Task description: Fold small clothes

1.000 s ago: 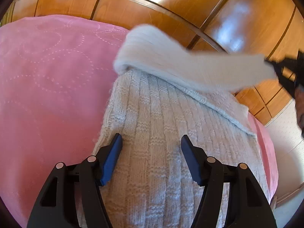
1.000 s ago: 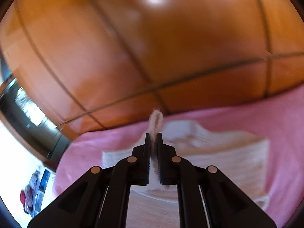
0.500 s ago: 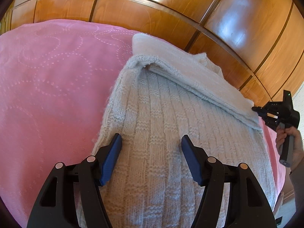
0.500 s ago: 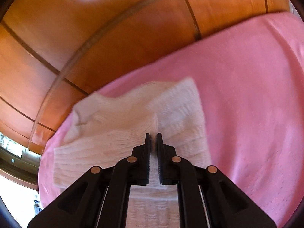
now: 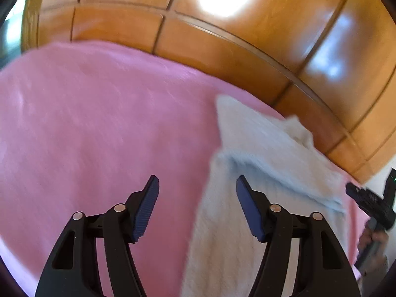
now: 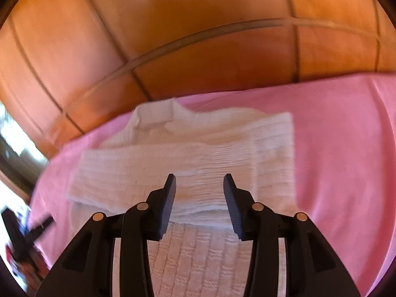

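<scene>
**A:** So where's the sweater (image 6: 188, 158) right now? From where I'm standing it's flat on the pink bedspread (image 5: 86, 128), up against the wooden panelling (image 6: 198, 49), with a strip of it folded across the body.

**B:** Yep. Through the right camera the folded band runs from 9 to 3 o'clock, just past the fingertips. The knit collar end sits up around 11 o'clock, but it's smeared, so I can't make out its shape.

**A:** And the right hand-held gripper (image 6: 199, 195)?

**B:** Jaws are spreading apart, nothing pinched between them; the sweater just lies underneath.

**A:** Left hand-held gripper (image 5: 196, 206)?

**B:** Moderately wide, narrowing a bit, empty too. The sweater's left edge shows through the gap, toward the pad at 3 o'clock, but the blue pads (image 5: 146, 210) aren't pressing on it.

**A:** Everything's blurry in that view.

**B:** Totally. The knit pattern is gone there. At 4 o'clock you get the other gripper with a hand (image 5: 371, 242) on its handle, cut off by the lens rim.
</scene>
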Action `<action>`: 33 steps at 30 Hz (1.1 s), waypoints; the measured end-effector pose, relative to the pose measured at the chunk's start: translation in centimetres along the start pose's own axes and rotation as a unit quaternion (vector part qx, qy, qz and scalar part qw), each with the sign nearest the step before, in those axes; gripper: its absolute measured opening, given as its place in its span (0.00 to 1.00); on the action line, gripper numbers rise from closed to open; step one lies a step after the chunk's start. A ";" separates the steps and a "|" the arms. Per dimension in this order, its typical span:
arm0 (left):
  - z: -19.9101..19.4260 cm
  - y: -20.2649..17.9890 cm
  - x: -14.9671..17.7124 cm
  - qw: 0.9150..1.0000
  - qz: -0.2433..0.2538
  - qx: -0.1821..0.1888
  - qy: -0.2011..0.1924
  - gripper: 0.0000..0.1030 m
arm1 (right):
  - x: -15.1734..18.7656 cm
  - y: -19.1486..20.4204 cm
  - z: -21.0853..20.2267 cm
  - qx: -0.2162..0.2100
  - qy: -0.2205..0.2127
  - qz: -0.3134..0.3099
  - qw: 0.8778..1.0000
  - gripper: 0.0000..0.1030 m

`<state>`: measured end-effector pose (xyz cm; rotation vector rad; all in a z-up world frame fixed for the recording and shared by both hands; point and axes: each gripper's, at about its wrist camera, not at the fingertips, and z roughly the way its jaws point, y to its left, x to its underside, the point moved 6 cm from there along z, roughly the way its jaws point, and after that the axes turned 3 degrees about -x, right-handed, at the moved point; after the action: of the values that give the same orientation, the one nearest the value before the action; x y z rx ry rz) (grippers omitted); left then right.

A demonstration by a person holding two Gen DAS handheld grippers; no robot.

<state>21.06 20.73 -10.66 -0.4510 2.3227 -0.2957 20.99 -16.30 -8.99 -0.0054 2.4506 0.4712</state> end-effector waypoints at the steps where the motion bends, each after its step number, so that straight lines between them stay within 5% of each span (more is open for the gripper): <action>1: 0.1 -0.2 -0.6 1.000 0.005 0.001 -0.003 0.56 | 0.3 0.1 0.8 0.001 0.005 -0.002 1.000 0.39; 5: 1.0 -3.6 -3.4 0.998 0.057 0.009 -0.031 0.52 | 0.7 -0.4 3.9 0.039 0.016 -0.014 0.999 0.37; 11: 6.1 -8.7 -3.8 0.993 0.117 0.021 -0.008 0.52 | 1.4 -1.4 5.2 0.064 0.002 -0.027 0.998 0.44; 15: 11.2 -7.4 -0.7 0.992 0.114 -0.006 0.049 0.42 | 2.3 -1.7 5.3 0.065 -0.018 -0.044 0.997 0.46; 18: 10.5 -6.5 0.1 0.993 0.118 -0.001 0.024 0.42 | 2.2 -2.0 5.2 0.055 -0.024 -0.036 0.998 0.46; 26: 9.5 -8.3 -3.6 0.991 0.131 -0.002 0.005 0.42 | 2.1 -2.0 5.1 0.056 -0.028 -0.039 0.997 0.48; 33: 15.5 -7.8 -5.7 0.991 0.115 -0.046 0.040 0.43 | 2.2 -2.0 5.0 0.057 -0.028 -0.040 0.997 0.48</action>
<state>37.62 14.70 -15.31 -0.2146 2.4466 -0.0974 22.43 -16.24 -14.62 -0.0433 2.4088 0.2926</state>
